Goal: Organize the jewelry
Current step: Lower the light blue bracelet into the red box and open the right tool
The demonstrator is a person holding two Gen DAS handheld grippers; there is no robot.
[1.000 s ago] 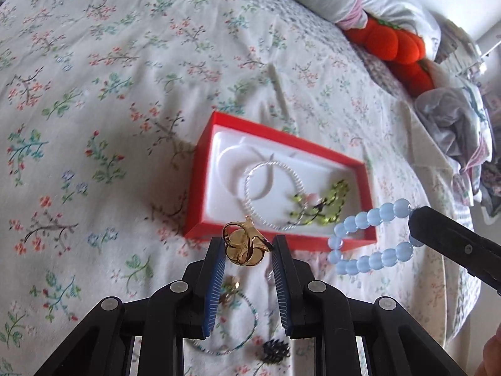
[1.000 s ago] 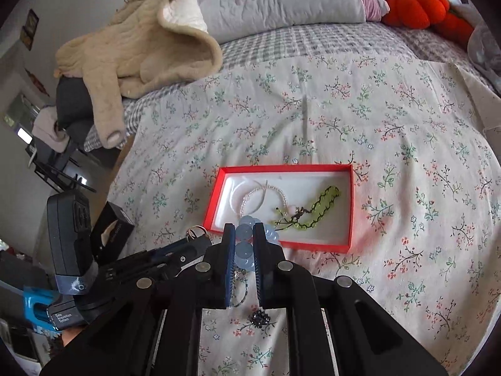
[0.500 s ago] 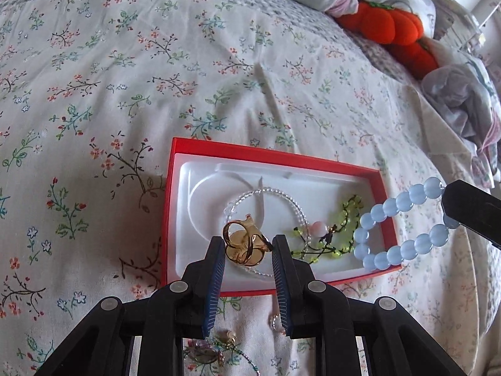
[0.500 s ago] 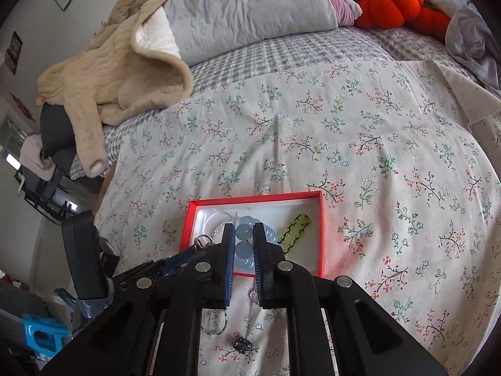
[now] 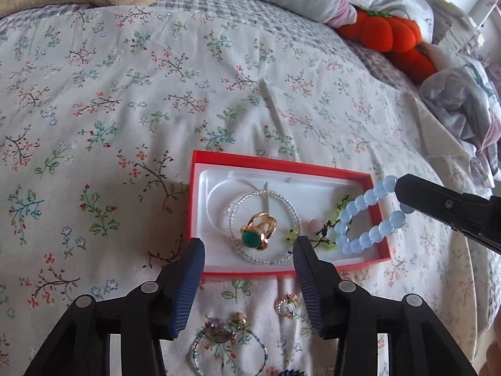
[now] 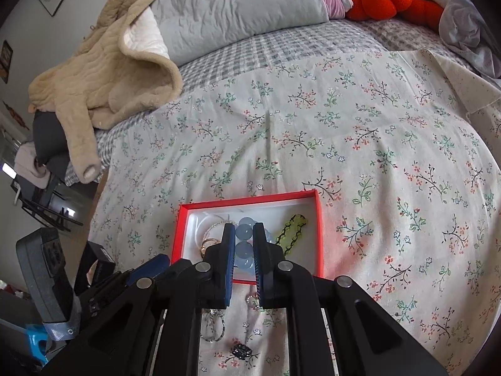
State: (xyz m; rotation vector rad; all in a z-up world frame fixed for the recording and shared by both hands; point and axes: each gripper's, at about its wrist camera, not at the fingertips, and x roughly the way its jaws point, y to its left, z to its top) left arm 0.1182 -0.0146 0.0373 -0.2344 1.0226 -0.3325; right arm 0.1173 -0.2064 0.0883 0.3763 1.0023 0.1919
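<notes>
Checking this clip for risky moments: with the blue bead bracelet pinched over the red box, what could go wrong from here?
The right gripper pinches only one end of the blue bead bracelet, whose loop hangs over the red box edge; released here, it may spill outside. It could also tangle with the green bracelet.

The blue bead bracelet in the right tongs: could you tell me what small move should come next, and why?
Probably lower the right tongs a little and open them. The blue bead bracelet hangs over the right end of the red box, clamped between the pads. The left tongs have just been opening, and the gold ring lies in the box, no longer between the pads.
</notes>
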